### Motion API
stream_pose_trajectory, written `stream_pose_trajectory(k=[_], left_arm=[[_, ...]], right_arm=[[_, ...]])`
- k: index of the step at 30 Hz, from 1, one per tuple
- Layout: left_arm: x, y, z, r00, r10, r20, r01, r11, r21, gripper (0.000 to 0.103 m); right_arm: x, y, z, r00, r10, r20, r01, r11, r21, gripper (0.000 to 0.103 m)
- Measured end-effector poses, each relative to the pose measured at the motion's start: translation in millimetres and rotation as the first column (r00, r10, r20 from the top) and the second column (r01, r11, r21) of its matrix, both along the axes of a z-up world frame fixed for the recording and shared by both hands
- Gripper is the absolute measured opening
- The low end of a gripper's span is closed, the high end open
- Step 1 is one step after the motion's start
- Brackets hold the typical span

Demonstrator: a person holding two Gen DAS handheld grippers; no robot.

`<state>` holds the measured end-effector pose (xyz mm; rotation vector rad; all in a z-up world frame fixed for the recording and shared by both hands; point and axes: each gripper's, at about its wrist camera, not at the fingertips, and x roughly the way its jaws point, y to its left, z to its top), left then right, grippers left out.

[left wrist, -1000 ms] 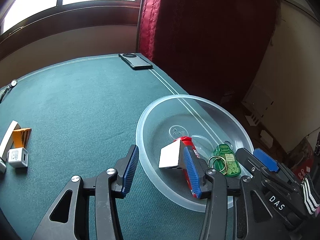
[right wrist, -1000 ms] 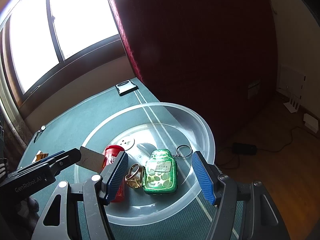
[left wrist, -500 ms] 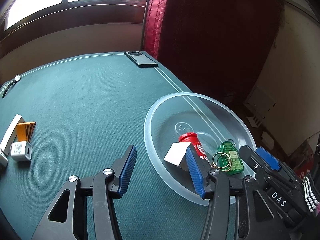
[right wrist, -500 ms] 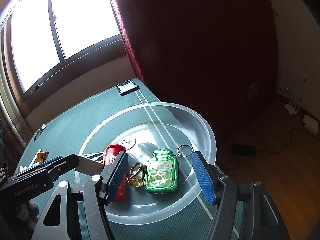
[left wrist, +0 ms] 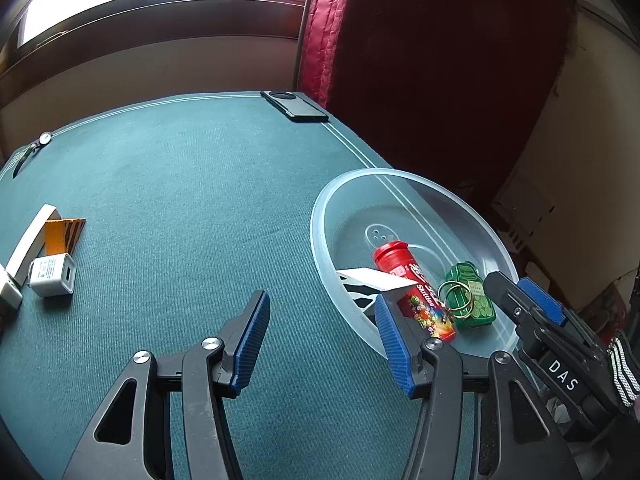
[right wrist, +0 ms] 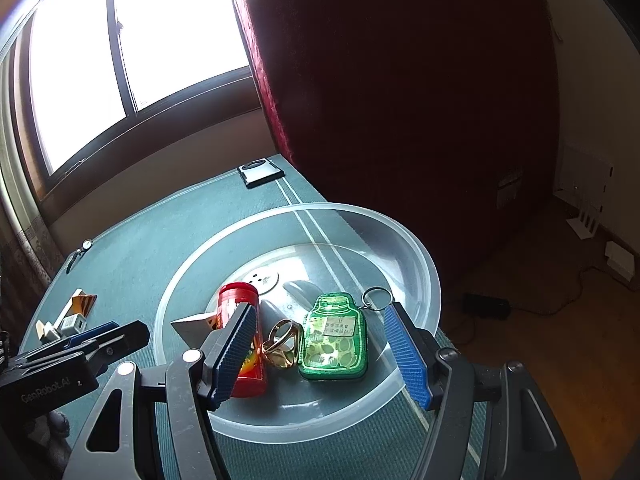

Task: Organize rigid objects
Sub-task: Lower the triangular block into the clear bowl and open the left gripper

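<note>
Jaws on both sides are spread wide, nothing in them: left gripper (left wrist: 320, 340) hangs over the green table (left wrist: 180, 200) just beside the clear bowl (right wrist: 420, 264), right gripper (right wrist: 320, 344) sits over it. Inside lie a red candy tube (right wrist: 236, 300), gold rings (right wrist: 282, 344), a green bottle-shaped keychain (right wrist: 334, 340) and a white card (left wrist: 372, 278), all bunched together.
</note>
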<state>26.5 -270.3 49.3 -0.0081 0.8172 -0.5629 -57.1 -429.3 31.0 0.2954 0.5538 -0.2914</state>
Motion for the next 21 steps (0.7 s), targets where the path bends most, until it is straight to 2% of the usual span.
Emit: stream_pose_trajectory(k=[10, 21], left_arm=[[-4, 21, -4, 0.999, 0.034, -0.015, -0.034, 0.999, -0.003, 0.058], [-5, 63, -10, 0.993, 0.114, -0.026, -0.114, 0.993, 0.0, 0.058]], right_arm=[[-3, 14, 2, 1.0, 0.017, 0.015, -0.016, 0.999, -0.051, 0.073], [-7, 45, 5, 0.997, 0.079, 0.024, -0.076, 0.989, -0.126, 0.074]])
